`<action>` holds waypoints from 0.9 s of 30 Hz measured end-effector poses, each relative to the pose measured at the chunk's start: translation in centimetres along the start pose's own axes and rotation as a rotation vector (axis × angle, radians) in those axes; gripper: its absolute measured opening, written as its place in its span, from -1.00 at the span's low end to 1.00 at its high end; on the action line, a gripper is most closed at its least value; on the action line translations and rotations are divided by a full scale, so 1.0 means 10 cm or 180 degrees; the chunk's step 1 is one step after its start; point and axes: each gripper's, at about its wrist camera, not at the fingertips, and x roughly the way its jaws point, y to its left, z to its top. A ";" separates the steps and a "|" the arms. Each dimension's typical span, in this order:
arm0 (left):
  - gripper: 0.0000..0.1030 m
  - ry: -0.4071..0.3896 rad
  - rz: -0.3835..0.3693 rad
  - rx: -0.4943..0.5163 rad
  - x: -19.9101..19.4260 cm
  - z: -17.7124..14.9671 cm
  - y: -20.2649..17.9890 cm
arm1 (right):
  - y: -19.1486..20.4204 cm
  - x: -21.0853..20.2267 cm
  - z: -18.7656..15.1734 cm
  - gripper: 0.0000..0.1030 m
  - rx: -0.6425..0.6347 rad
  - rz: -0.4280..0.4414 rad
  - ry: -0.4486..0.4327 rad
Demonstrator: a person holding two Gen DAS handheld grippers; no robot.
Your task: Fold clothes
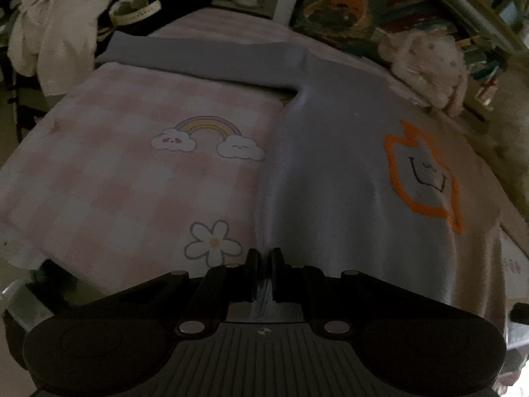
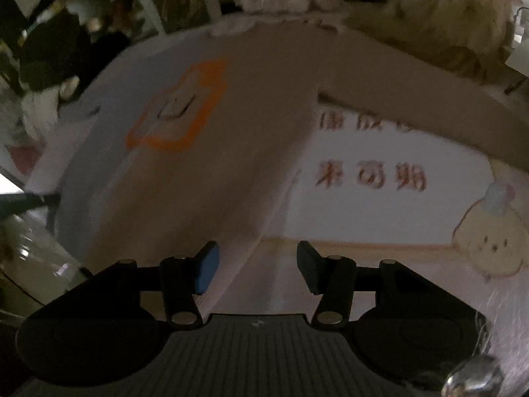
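A long-sleeved sweater, half grey-blue [image 1: 330, 172] and half beige [image 2: 231, 139], lies front up on a bed, with an orange outlined figure on its chest [image 1: 426, 178]. My left gripper [image 1: 264, 258] is shut on the sweater's grey-blue bottom hem, which bunches between the fingers. One grey-blue sleeve [image 1: 205, 61] stretches out to the left. My right gripper [image 2: 258, 264] is open, and the beige bottom corner of the sweater lies between its fingers. The beige sleeve [image 2: 413, 99] stretches out to the right.
The pink checked blanket [image 1: 115, 172] has rainbow and flower prints. A white panel with red characters [image 2: 367, 178] and a cartoon figure [image 2: 489, 248] lies right of the sweater. Plush toys [image 1: 426, 63] sit at the far side. White clothing [image 1: 53, 39] hangs at far left.
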 end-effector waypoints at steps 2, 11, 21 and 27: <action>-0.86 0.0027 -0.0089 0.0061 -0.01 0.00 0.04 | 0.06 0.02 -0.01 -0.13 0.0053 0.0000 0.0008; -0.92 0.0063 -0.0423 0.0069 0.00 0.02 0.21 | 0.49 0.17 -0.07 -0.79 0.0004 -0.0371 -0.0052; -0.93 0.0114 -0.0722 0.0391 0.06 0.03 0.19 | 0.53 0.09 -0.08 -0.80 0.0122 -0.0935 -0.0236; -0.93 0.0178 -0.0785 0.0627 0.04 0.05 0.20 | 0.58 0.13 -0.17 -0.80 0.0316 -0.1004 -0.0300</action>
